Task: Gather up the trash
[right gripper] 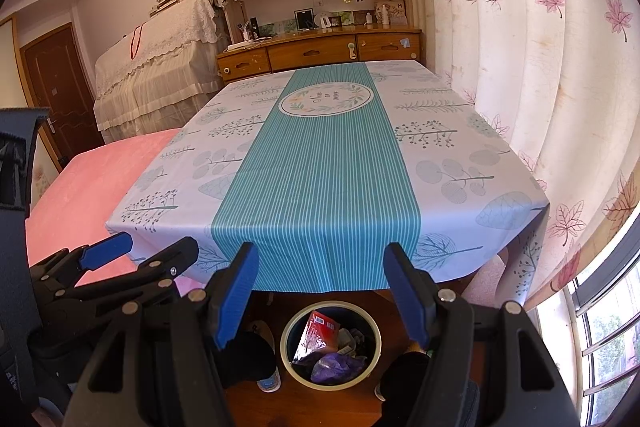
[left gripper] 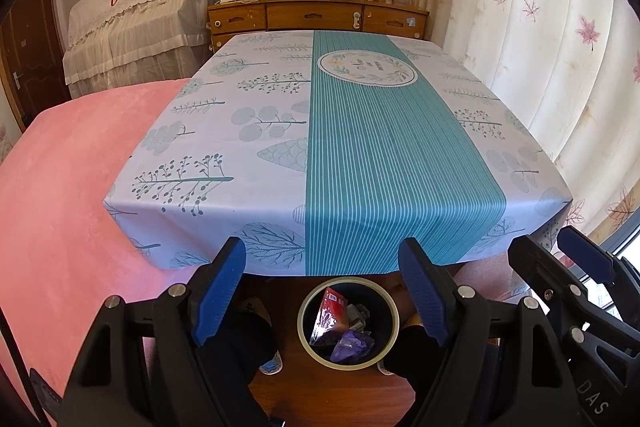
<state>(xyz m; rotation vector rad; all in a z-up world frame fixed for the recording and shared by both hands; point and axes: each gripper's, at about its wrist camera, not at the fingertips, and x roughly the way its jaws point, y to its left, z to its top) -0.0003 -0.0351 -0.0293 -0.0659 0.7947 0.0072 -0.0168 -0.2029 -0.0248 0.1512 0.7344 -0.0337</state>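
A dark round trash bin (left gripper: pixel 305 307) with a pale rim stands on the wooden floor under the table's near edge; it also shows in the right wrist view (right gripper: pixel 289 331). It holds a red wrapper (left gripper: pixel 333 307) (right gripper: pixel 320 331), a purple bag (left gripper: pixel 352 345) (right gripper: pixel 336 367) and other scraps. My left gripper (left gripper: pixel 324 291) is open and empty above the bin. My right gripper (right gripper: pixel 322 291) is open and empty above it too. The right gripper also appears at the right edge of the left wrist view (left gripper: pixel 560 259); the left gripper appears in the right wrist view (right gripper: pixel 136 251).
A table under a white and teal tablecloth (left gripper: pixel 360 131) (right gripper: pixel 320 163) fills the middle. A pink bed (left gripper: pixel 60 187) lies left. A wooden desk with shelves (left gripper: pixel 320 15) stands behind. Curtains (left gripper: pixel 540 47) and a window are on the right. Dark shoes sit beside the bin.
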